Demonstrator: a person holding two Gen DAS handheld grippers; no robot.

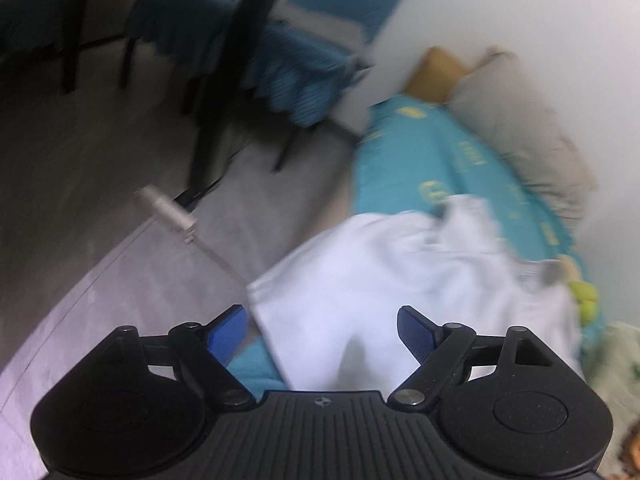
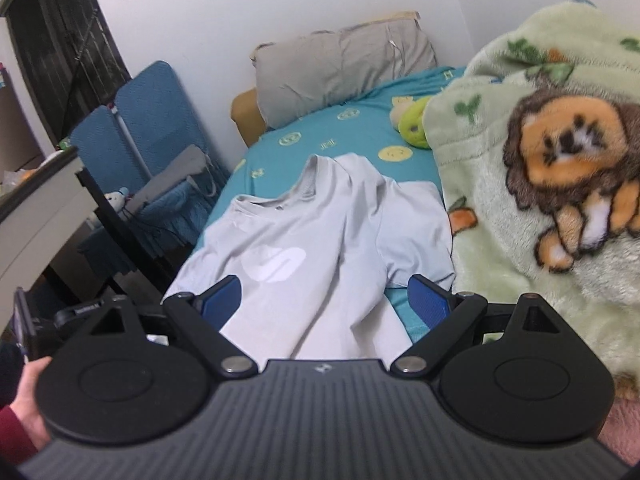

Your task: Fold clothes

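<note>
One pale T-shirt lies on the bed sheet; left gripper and right gripper both spread, holding nothing.

Pale grey shirt on a patterned teal bed

The T-shirt is pale grey with a white logo; the bed sheet is teal with yellow emblems. The blanket is light green with an orange-and-brown lion, the pillow grey, and the black grippers' pads blue.
</note>
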